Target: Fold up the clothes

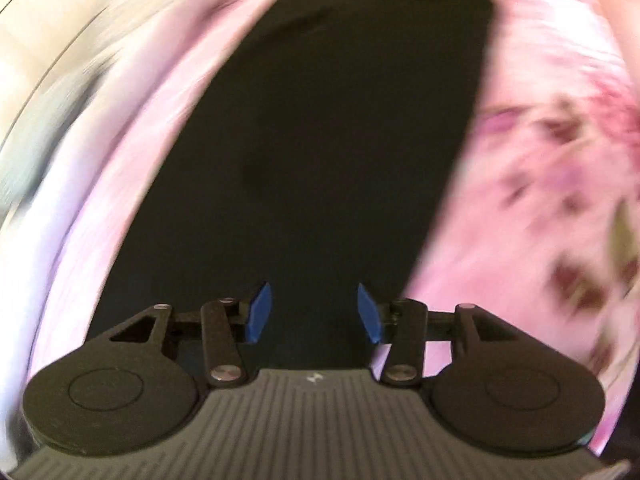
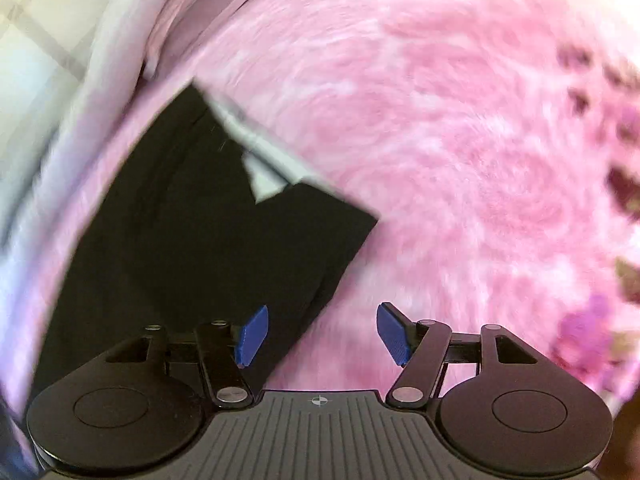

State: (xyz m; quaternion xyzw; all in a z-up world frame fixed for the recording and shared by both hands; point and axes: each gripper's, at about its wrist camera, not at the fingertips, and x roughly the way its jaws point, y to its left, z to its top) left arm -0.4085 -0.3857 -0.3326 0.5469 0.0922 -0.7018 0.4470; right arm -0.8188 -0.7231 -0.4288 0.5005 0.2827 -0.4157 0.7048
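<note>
Gaping wide with nothing between its two blue pads, the left gripper (image 1: 315,312) hangs over the near end of a black garment (image 1: 304,152), which runs away from it as one long dark panel. The right gripper (image 2: 322,334) is likewise spread and empty; its left pad (image 2: 252,335) sits over the black garment's (image 2: 192,248) near corner and its right pad over a pink blanket (image 2: 440,128). That makes two grippers, four blue pads, and one black garment lying flat on one pink patterned blanket (image 1: 540,160). In the right wrist view a single pale wedge (image 2: 264,176) shows at a notch in the garment's far edge; what it is cannot be told. A pale tiled floor (image 2: 36,44) shows in the upper left corner. Both views are smeared with blur, so the blanket's darker print at the right and the garment's kind are hard to make out.
</note>
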